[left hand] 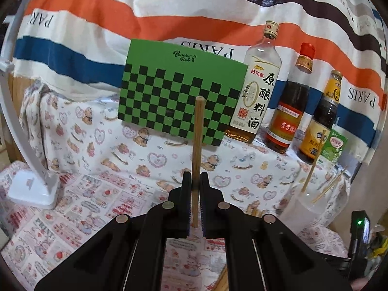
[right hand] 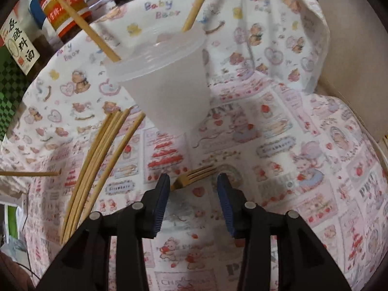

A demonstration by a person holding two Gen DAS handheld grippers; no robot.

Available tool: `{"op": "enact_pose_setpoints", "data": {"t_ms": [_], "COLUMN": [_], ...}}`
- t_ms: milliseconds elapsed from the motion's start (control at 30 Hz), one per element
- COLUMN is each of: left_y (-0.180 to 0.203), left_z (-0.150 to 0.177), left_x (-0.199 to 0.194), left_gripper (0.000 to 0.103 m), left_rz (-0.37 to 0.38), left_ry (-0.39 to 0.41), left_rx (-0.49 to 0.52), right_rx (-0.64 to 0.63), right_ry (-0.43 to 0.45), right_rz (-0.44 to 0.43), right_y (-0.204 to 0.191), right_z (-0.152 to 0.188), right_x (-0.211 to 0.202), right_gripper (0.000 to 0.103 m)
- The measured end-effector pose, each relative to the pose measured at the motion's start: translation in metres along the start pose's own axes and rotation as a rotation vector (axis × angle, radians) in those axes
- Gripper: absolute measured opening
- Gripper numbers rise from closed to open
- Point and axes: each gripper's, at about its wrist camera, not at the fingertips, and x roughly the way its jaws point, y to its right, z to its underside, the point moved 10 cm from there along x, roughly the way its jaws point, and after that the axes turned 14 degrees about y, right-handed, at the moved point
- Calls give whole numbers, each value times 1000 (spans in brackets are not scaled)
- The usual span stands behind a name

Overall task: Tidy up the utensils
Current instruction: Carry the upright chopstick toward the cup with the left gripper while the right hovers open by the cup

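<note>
Home table, likely a kitchen corner.
Printed cloth [right hand: 278,126], sauce bottles [left hand: 286,111], striped sheet [left hand: 97,19] as backdrop, desk lamp [left hand: 31,189].

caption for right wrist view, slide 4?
Right tool open over a gold fork on the printed cloth, beside loose chopsticks and a plastic cup.

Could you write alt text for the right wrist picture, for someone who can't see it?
The right gripper hangs open just above a gold fork lying on a cloth printed with bears and strawberries. Behind the fork stands a cloudy plastic cup with chopsticks poking out; more loose chopsticks lie to the left, sauce bottles at the back.
</note>
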Motion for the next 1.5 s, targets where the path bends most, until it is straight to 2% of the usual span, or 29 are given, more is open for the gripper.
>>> {"op": "enact_pose_setpoints", "data": {"t_ms": [200,367,467,533,567,600,700,800,900,933,1033,1100,1300,1500], "left_y": [2,2,2,2,2,2,0,-1,-2,-1,-3,-5,-11,-6], "left_z": [2,4,4,4,4,3,2,1,1,2,5,7,7,4], "left_x": [1,2,2,2,2,2,1,1,1,1,4,6,6,4], "left_gripper": [5,5,5,5,5,5,5,5,5,5,5,5,5,5], "left_rz": [5,9,6,6,7,6,1,-1,0,7,28,26,21,26], "left_ry": [-5,-13,-13,-13,-11,-9,-4,-2,-4,-8,-35,-45,-52,-28], "left_rx": [13,14,12,11,12,12,10,9,11,4,-39,-57,-87,-51], "right_rx": [-42,-84,-104,-56,-21,0,98,181,127,103,-49,-101,-126,-207], "right_ry": [31,54,36,16,9,-4,-75,-106,-75,-43,1,24,21,65], "right_rz": [-26,-17,-34,-47,-58,-76,-181,-222,-145,-125,-78,-53,-31,15], "right_y": [-1,1,-1,2,3,3,-4,-7,-4,-4,-13,-15,-17,-21], "right_z": [-8,-12,-11,-8,-9,-8,-3,1,1,-2,-8,-9,-3,-3], "right_x": [10,17,17,14,10,8,-3,-8,1,2,10,14,10,14], "right_gripper": [39,26,25,27,37,41,42,42,41,35,41,41,41,36]}}
